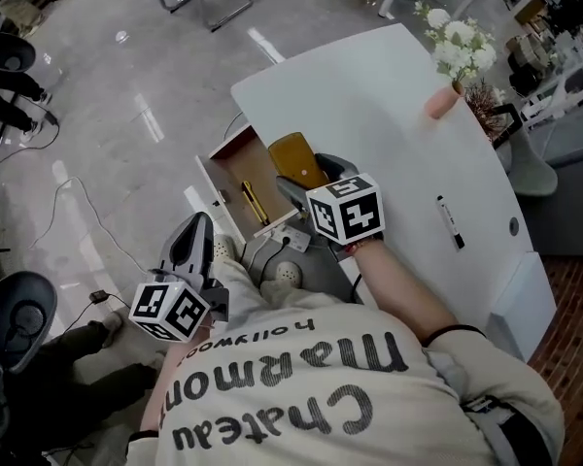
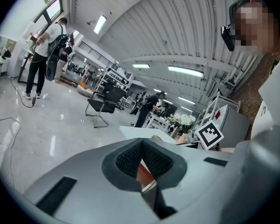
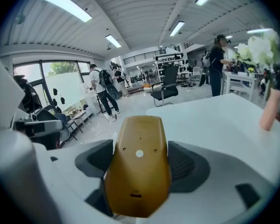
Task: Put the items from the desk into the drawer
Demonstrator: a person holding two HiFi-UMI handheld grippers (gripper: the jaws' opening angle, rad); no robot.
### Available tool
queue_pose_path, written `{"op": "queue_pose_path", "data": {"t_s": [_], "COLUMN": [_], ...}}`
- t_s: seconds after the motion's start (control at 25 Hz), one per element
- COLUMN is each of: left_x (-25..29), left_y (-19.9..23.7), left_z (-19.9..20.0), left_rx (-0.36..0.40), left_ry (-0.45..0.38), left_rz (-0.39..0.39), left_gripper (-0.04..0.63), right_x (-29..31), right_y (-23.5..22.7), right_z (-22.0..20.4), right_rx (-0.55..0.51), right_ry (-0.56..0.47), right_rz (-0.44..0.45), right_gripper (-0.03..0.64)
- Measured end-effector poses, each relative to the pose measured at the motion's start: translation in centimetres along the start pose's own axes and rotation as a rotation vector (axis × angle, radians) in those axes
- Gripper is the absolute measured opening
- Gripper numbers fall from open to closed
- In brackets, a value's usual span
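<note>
Open drawer [image 1: 231, 168] at the desk's [image 1: 389, 105] left edge
A pen [image 1: 255, 202] inside; the right gripper's [image 1: 301, 184] item [image 1: 293, 155] over it; marker [image 1: 451, 223] right on the desk; flower vase [image 1: 445, 100] upper right.

Bare floor in drawer [image 1: 230, 184] beside pen [image 1: 254, 203]

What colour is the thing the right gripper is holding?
The object is mustard yellow-brown, and it shows clearest in the right gripper view.
</note>
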State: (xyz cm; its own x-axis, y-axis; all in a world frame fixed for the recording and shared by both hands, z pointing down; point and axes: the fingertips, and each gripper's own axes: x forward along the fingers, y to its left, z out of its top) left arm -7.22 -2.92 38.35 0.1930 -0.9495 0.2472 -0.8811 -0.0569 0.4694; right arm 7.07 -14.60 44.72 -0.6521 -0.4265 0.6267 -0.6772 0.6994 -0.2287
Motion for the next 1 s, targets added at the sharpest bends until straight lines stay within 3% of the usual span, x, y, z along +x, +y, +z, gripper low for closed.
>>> {"op": "queue_pose_path", "data": {"t_s": [0.52,1.0], "left_x": [1.1,5.8], "left_y": [7.1,15.6], "left_z": [3.2,8.3], "left_rx": [-0.035,0.023], "left_ry": [-0.014,0.052], "left_rz": [0.023,-0.026], "left_gripper": [0.002,0.002], "right_x": [7.3,16.6], "right_y": [5.8,8.0], "right_z": [3.1,5.8], "right_rx": [-0.095,-0.042], "right_ry": [0.06,0.088], "right_rz": [0.069,0.06], "right_gripper": [0.376,0.376]}}
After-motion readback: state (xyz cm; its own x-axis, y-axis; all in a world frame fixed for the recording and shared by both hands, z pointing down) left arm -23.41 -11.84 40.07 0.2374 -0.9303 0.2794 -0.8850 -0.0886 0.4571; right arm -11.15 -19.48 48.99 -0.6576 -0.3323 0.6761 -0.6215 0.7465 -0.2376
